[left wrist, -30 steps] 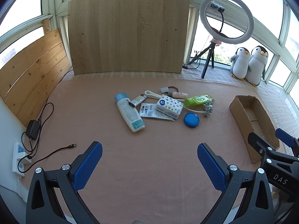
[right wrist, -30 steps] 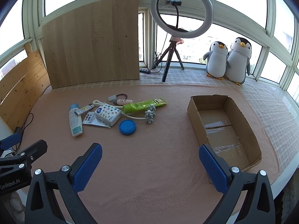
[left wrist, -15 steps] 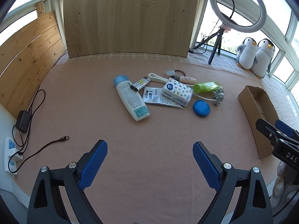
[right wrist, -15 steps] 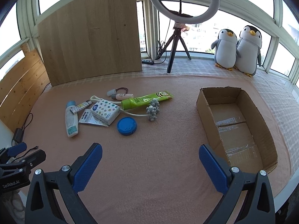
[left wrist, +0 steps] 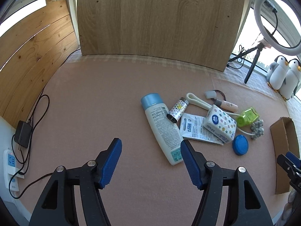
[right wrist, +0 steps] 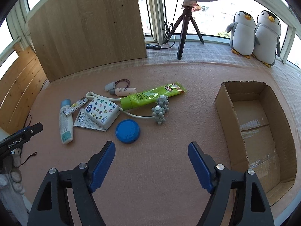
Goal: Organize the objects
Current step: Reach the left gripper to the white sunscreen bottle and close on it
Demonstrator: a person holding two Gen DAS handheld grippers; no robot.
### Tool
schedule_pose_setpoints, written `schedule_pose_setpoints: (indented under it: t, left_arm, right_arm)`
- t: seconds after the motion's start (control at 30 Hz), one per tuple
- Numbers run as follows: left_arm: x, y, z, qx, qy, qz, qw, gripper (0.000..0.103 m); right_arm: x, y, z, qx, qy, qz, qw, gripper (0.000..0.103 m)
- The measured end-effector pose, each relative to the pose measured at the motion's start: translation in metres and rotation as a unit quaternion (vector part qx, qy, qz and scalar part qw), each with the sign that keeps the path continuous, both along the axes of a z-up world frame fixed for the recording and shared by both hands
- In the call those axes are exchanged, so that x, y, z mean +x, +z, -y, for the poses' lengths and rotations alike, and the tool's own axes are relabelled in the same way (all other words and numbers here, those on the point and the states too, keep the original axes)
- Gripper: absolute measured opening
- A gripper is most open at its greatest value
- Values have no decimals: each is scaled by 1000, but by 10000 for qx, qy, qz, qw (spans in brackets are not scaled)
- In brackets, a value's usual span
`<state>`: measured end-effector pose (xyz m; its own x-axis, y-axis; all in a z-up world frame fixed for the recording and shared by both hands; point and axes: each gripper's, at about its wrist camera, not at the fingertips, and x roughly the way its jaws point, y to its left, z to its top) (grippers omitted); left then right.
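Pink felt tabletop (right wrist: 169,169): white plastic bottle (left wrist: 161,130) is laid flat beside the clutter, blue cap pointed away, base just beside the spread, empty left gripper (left wrist: 150,162). Right gripper (right wrist: 151,162) is likewise spread, empty; corrugated cardboard box (right wrist: 223,109) is set rightward.

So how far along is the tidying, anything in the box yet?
Nothing is done yet: the cardboard box holds no items. Nothing is in hand either; the left tongs and right tongs are open. Still left on the mat: white bottle, tissue pack, green tube, blue disc and the smaller bits.
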<state>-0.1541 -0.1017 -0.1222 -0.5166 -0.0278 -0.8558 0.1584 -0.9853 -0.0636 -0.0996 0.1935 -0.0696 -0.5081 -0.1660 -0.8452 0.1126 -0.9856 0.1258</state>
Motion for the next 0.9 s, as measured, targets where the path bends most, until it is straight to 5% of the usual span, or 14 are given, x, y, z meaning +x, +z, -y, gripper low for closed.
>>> schedule_pose_setpoints:
  t: [0.17, 0.53, 0.9]
  left_arm:
    - [-50, -18, 12, 100, 99, 125, 9998, 55]
    - [-134, -54, 23, 79, 192, 448, 9988, 52]
    - [-140, -81, 22, 101, 11, 747, 9972, 42]
  right_arm:
    - [0, -6, 4, 73, 8, 106, 9999, 75]
    - [16, -11, -3, 251, -83, 196, 9995, 75]
    - [30, -11, -9, 218, -167, 195, 9994, 75]
